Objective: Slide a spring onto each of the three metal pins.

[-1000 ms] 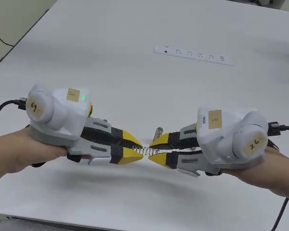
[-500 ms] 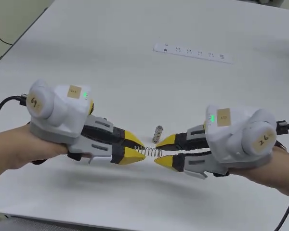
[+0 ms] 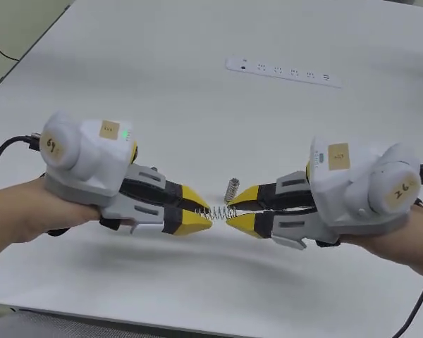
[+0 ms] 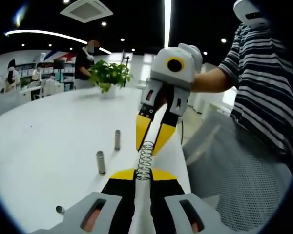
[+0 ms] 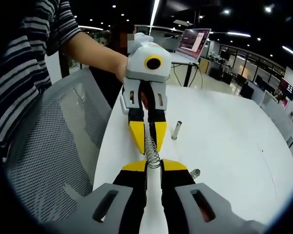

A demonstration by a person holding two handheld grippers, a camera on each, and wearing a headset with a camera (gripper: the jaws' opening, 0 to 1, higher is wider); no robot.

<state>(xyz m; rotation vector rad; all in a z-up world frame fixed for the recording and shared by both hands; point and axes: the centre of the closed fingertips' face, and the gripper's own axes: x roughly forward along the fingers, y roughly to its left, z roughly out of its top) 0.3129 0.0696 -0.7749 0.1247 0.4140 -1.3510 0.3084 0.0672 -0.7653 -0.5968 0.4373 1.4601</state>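
In the head view, the left gripper (image 3: 201,213) is held low at the left of the frame and the right gripper (image 3: 236,213) low at the right. Their yellow tips are pointed at each other and almost meet above the white table (image 3: 162,84). A spring (image 3: 219,211) is held level between the 2 tips, clear of the table. Each gripper's jaws are pressed together on 1 end of the spring. Whether a pin runs inside the coil cannot be told. Just above the spring in the frame, an upright pin (image 3: 231,189) is seen standing on the table, its surface ribbed like a coil. A power strip (image 3: 282,72) lies well apart, toward the upper right.

In the left gripper view, the spring is seen rising from the closed jaws at bottom centre to the right gripper's tips. Left of it, an upper pin (image 4: 117,140) and a lower pin (image 4: 101,162) stand on the table, both ribbed. A small round piece (image 4: 60,210) lies at the lower left.

In the right gripper view, a mesh chair (image 5: 49,136) is seen at the left and a laptop (image 5: 195,46) at the upper right.
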